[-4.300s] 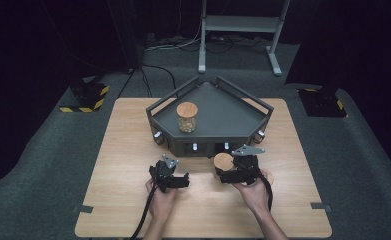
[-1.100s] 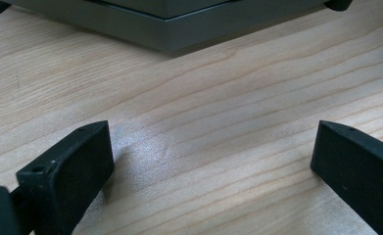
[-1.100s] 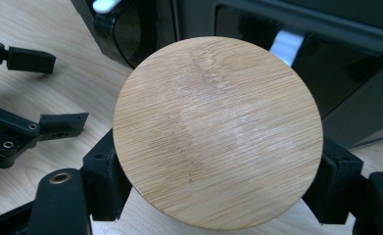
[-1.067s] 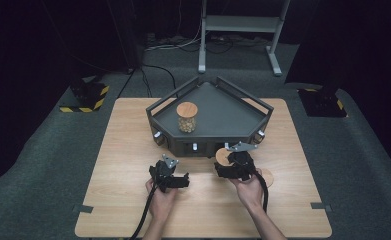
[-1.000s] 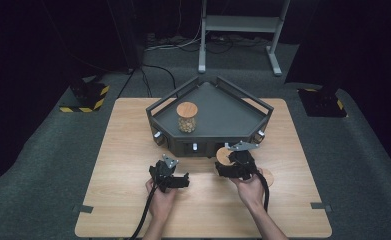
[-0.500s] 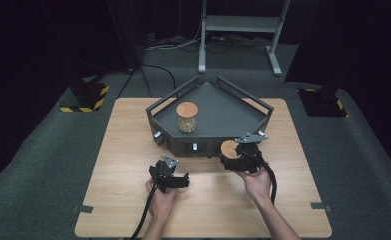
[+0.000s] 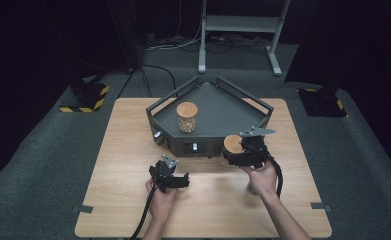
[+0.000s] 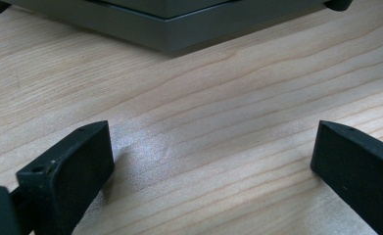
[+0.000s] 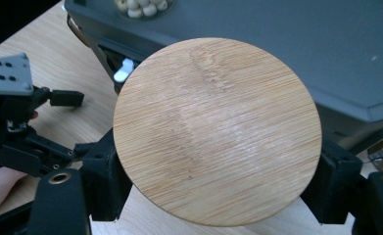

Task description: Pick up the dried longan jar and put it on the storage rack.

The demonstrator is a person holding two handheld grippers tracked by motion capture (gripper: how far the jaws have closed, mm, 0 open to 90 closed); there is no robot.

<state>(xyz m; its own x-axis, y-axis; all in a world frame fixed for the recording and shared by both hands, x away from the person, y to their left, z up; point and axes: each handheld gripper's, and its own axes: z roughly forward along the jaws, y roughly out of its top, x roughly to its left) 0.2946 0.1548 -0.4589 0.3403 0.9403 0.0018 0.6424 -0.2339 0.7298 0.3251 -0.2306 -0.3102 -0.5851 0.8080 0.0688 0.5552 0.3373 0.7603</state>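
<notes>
**Right tongs hold lidded jar at tray's front-right corner**

Right tongs [image 7: 237,156] clamped on a jar with a round wooden lid [image 9: 217,131], jaws pressing either side below the lid. In the high view the held jar [image 7: 231,149] sits off the worktop [image 7: 118,165], just at the front-right edge of the dark grey tray [image 7: 223,107], about 4 o'clock from tray centre. A second jar [image 7: 186,117] with wooden lid stands upright inside the tray, at about 10 o'clock from the held one, well apart. Left tongs [image 7: 175,181] low over the worktop at 7 o'clock from the tray, jaws spread wide, nothing between them, bare wood below [image 8: 203,147].
</notes>
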